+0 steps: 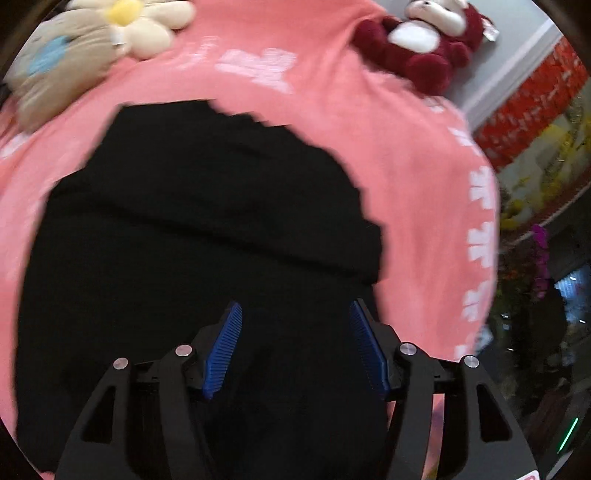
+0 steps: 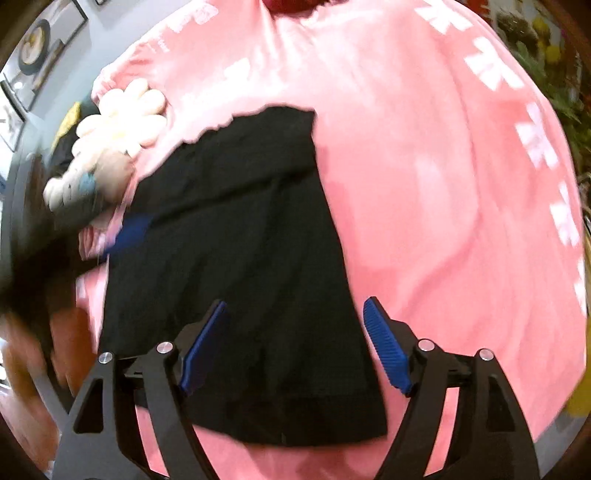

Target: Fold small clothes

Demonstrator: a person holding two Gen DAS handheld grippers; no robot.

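Note:
A black garment [image 1: 207, 206] lies on a pink blanket [image 1: 424, 166], with one layer folded over across its width. My left gripper [image 1: 294, 304] hovers over its near part, blue pads apart, nothing pressed between them. In the right wrist view the same black garment [image 2: 240, 221] stretches away from me, its hem nearest. My right gripper [image 2: 295, 302] stands open above that hem end, its right pad over the pink blanket [image 2: 424, 184]. The left gripper's blue pad [image 2: 129, 230] shows blurred at the garment's left edge.
A cream flower plush [image 1: 144, 22], a beige plush [image 1: 59, 70] and a dark red bear [image 1: 424, 40] lie along the blanket's far side. The flower plush [image 2: 125, 118] sits close to the garment's far left corner. Plants and red decorations stand beyond the blanket's right edge.

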